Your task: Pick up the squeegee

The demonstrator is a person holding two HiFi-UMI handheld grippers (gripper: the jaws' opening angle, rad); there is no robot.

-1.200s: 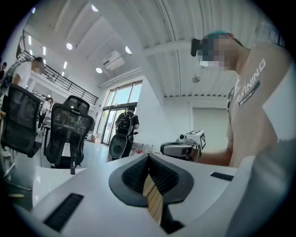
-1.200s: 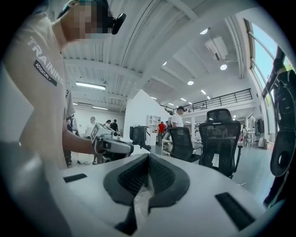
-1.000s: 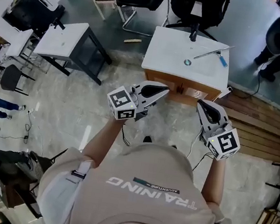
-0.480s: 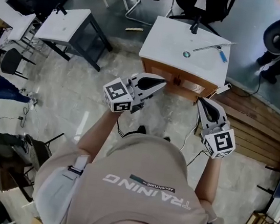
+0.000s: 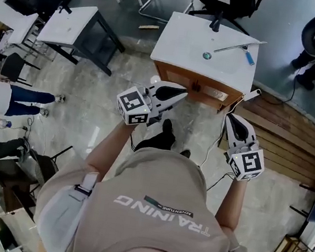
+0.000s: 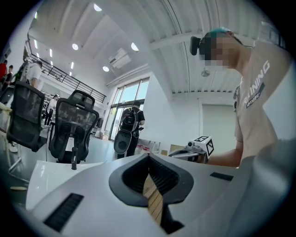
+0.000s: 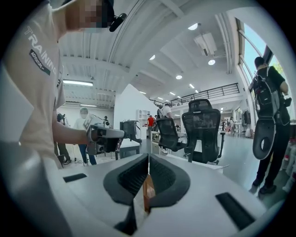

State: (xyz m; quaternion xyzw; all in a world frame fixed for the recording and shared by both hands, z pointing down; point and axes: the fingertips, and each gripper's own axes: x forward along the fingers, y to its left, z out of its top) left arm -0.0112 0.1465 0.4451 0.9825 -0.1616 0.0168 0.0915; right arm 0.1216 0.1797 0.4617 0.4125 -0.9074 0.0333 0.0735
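- The squeegee (image 5: 238, 46) lies flat on the far right part of the white worktop (image 5: 180, 44), a long thin bar with a blue handle at its right-hand end. Nothing touches it. A small round object (image 5: 207, 55) sits just to its left.
- The person stands at the near edge of the worktop with both tools held in front of the chest, short of the squeegee.
- The left gripper (image 5: 181, 92) is clenched with nothing between its jaws. Its tip is at the worktop's front edge, well apart from the squeegee.
- The right gripper (image 5: 231, 118) is also clenched and empty. It is below the front edge and on the same side as the blue handle.
- I'd say this is the approach step, with no reach over the worktop yet.
- The right gripper looks the better placed. The next move would have it part its jaws, reach over the worktop and line them up across the handle or the thin bar, low enough to pinch something lying this flat.
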